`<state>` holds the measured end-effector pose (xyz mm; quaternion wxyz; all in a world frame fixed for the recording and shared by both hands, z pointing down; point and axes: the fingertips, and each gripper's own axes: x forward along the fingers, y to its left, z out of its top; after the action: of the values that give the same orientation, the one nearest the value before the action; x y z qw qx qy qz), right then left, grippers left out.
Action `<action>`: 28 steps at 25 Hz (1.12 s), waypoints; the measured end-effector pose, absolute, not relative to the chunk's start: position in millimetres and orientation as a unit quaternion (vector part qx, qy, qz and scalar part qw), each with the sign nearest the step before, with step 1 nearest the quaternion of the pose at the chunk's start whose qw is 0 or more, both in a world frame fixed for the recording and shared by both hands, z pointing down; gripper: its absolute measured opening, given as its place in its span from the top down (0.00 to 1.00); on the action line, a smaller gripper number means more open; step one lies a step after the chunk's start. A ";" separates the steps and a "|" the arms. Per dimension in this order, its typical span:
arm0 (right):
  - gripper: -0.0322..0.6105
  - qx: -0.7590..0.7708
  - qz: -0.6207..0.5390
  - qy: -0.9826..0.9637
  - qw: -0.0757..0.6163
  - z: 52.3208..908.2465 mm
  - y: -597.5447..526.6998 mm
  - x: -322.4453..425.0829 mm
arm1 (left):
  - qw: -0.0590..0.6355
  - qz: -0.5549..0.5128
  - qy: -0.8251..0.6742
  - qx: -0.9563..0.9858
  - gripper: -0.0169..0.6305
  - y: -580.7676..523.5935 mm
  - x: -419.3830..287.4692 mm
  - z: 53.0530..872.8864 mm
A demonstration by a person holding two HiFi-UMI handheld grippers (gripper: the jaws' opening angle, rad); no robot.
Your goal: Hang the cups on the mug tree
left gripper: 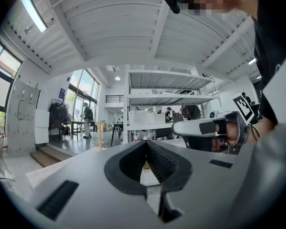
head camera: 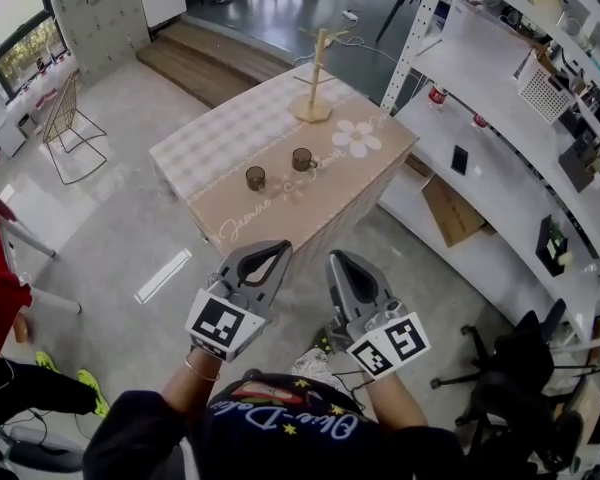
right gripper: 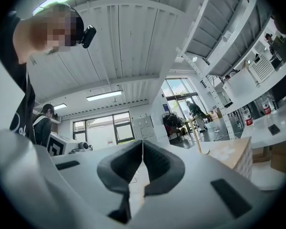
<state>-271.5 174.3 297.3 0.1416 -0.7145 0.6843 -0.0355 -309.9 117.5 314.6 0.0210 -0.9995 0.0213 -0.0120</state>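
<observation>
Cups (head camera: 255, 178) stand on the table (head camera: 212, 144) before the mug tree (head camera: 318, 76).

The table (head camera: 205, 138) is beige, faintly checked, with a white flower (head camera: 357, 139). On it stand dark brown cups (head camera: 255, 178) (head camera: 302, 159) and a pale wooden mug tree (head camera: 315, 78).

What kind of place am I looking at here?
Likely a lab or workshop-style office: tall white storage shelving, an office chair, and a lone table holding a mug tree.
</observation>
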 end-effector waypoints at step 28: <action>0.93 -0.675 -0.049 0.721 0.148 304.9 162.8 -155.2 | 0.019 -0.039 0.072 -0.996 0.96 105.5 -196.6 324.4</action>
<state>-155.2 162.8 304.9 0.1478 -0.6754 0.7209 -0.0490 -196.6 105.5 324.4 0.0194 -0.9964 0.0721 -0.0391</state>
